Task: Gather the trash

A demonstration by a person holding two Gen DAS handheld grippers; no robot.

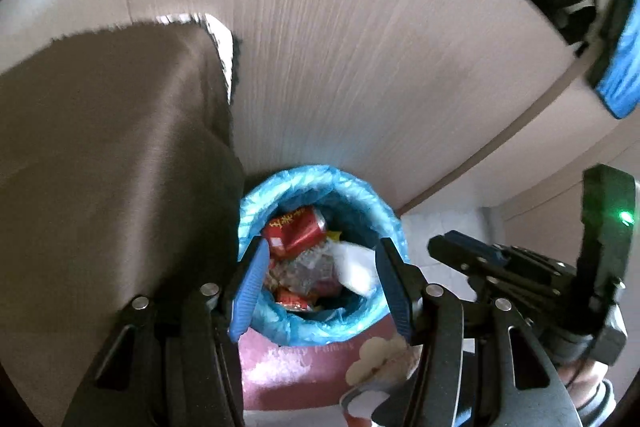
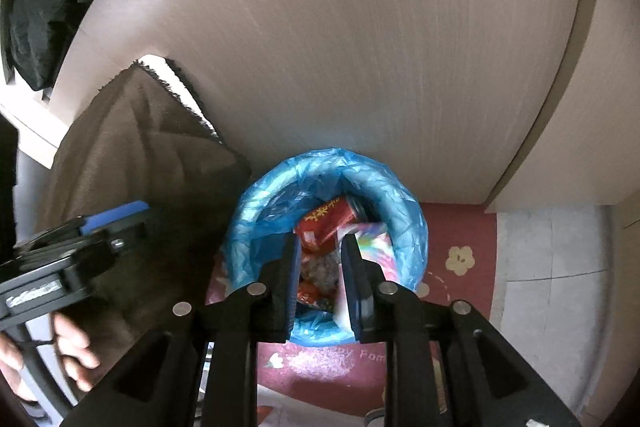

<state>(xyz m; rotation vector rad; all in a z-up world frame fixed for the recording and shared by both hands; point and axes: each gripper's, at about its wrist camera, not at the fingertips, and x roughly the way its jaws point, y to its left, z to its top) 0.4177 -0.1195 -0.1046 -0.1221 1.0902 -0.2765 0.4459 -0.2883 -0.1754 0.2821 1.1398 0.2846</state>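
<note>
Hovering over bin (image 1: 320, 183), fingers (image 1: 250, 291) apart

The crinkled translucent blue plastic bin liner (image 2: 326, 169) is bright sky blue, paler where light catches its folds. Inside, a crushed red can (image 1: 295, 227) carries gold lettering, beside a white scrap of paper (image 1: 356, 267) and a wrapper with pink and multicoloured print (image 2: 374, 241). The dusty-rose floor mat (image 2: 460, 227) shows cream flower shapes with tiny faces and pale lettering. The draped brown cloth (image 1: 108, 155) is a plain matte taupe with a frayed dark edge. Behind stands a pale beige wood-grain panel (image 2: 340, 47) with fine streaks. Both black grippers, left (image 1: 320, 283) and right (image 2: 320, 279), have blue ribbed pads.
</note>
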